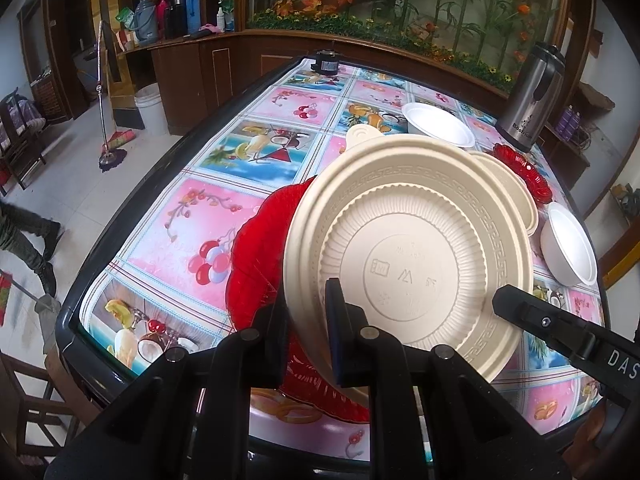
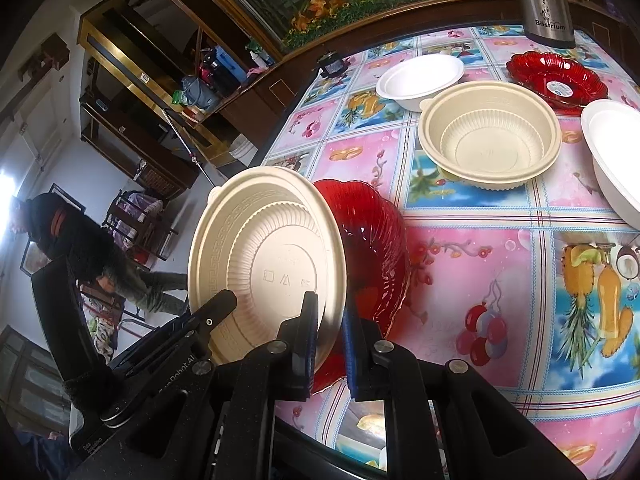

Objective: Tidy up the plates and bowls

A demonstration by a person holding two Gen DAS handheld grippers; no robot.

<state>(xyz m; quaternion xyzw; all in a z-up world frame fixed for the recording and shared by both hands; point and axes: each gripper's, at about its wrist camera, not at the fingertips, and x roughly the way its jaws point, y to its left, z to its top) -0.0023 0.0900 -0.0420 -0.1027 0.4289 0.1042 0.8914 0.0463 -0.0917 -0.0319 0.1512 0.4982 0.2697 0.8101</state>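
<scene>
Left gripper (image 1: 310, 320) is clamped tight, fingers aimed toward twelve o'clock; right gripper (image 2: 330, 340) is likewise clamped, its tip entering the left view at three o'clock.

The left gripper (image 1: 308, 332) is of matte black plastic with round silver pins and dark blue finger pads. The right gripper (image 2: 330, 342) looks the same and carries white letters.

The tilted bowl (image 1: 408, 256) is cream with a key-pattern rim; the dish (image 2: 372, 256) behind it is clear red. The tablecloth (image 1: 224, 216) shows pink and blue fruit squares.
</scene>
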